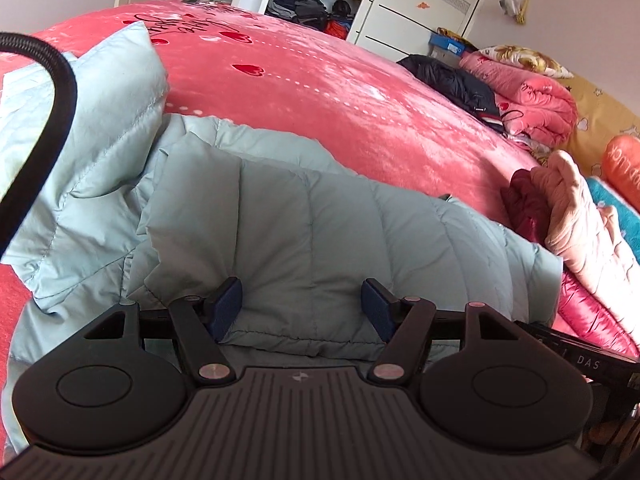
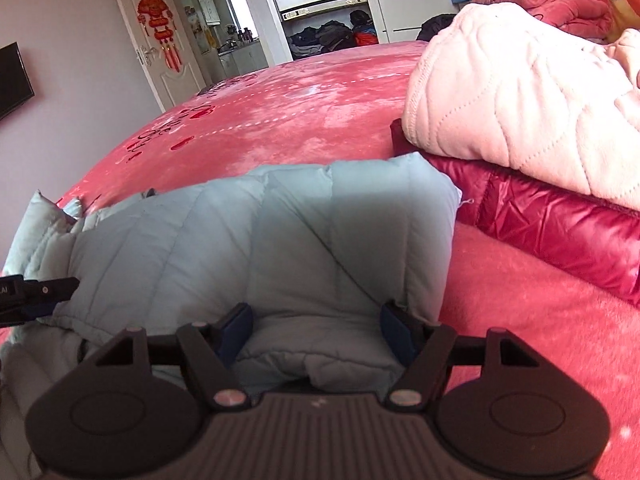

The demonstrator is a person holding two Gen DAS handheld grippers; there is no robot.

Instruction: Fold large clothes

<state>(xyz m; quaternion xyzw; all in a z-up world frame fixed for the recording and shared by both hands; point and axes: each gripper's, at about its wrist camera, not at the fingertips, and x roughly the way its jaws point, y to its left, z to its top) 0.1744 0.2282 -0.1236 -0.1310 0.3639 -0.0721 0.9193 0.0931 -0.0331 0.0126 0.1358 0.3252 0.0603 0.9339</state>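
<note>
A pale blue-green puffer jacket (image 1: 304, 216) lies folded on the pink bed cover (image 1: 320, 80); one padded part stands up at the left. My left gripper (image 1: 301, 309) holds its near hem, jaws wide, and the thick padding fills the gap between the blue pads (image 1: 229, 307). In the right wrist view the same jacket (image 2: 280, 232) bulges and puckers between the pads of my right gripper (image 2: 316, 330), near its right-hand corner. The left gripper's tip (image 2: 44, 292) shows at that view's left edge, on the jacket's hem.
A pale pink quilted garment (image 2: 520, 112) sits on a shiny dark red jacket (image 2: 540, 220) just right of the blue one. A black garment (image 1: 452, 76) and a rolled pink quilt (image 1: 532, 96) lie further back. An open wardrobe (image 2: 320, 8) stands behind the bed. A black cable (image 1: 60, 92) crosses the left.
</note>
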